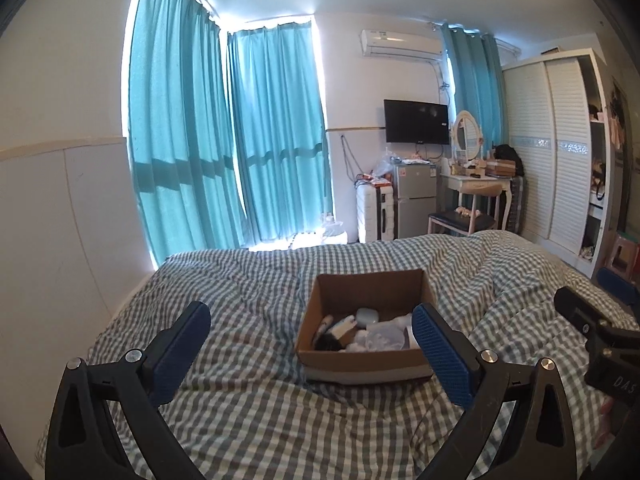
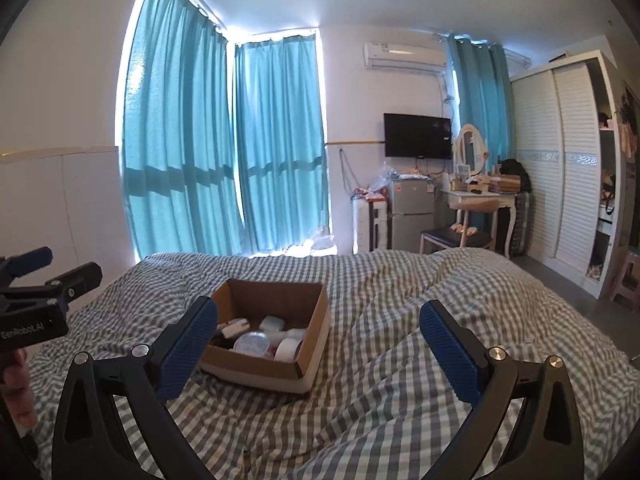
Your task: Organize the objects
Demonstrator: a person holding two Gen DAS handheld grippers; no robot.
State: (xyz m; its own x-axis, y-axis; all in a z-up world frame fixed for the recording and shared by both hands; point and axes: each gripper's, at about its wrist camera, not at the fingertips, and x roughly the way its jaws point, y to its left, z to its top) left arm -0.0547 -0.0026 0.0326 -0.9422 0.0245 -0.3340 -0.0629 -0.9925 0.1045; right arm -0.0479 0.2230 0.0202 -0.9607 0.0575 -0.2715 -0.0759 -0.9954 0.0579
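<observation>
My left gripper point(image 1: 312, 344) is spread wide, nothing between the blue pads point(image 1: 440, 356). My right gripper point(image 2: 320, 344) is the same, wide and empty. Both hang above the bed, apart from everything. The cardboard box point(image 1: 362, 362) sits ahead on the checked quilt point(image 1: 248, 420), open top, small items inside: a roll of tape point(image 2: 289, 349), a clear lid, a white case. From the left fingers it lies ahead and slightly right; from the right fingers, ahead and left. I can't call which is nearer. Box long axis runs roughly away from me. Soft, rumpled surface. Teal curtains point(image 1: 224, 140), TV, fridge, wardrobe point(image 1: 548, 148) behind.
</observation>
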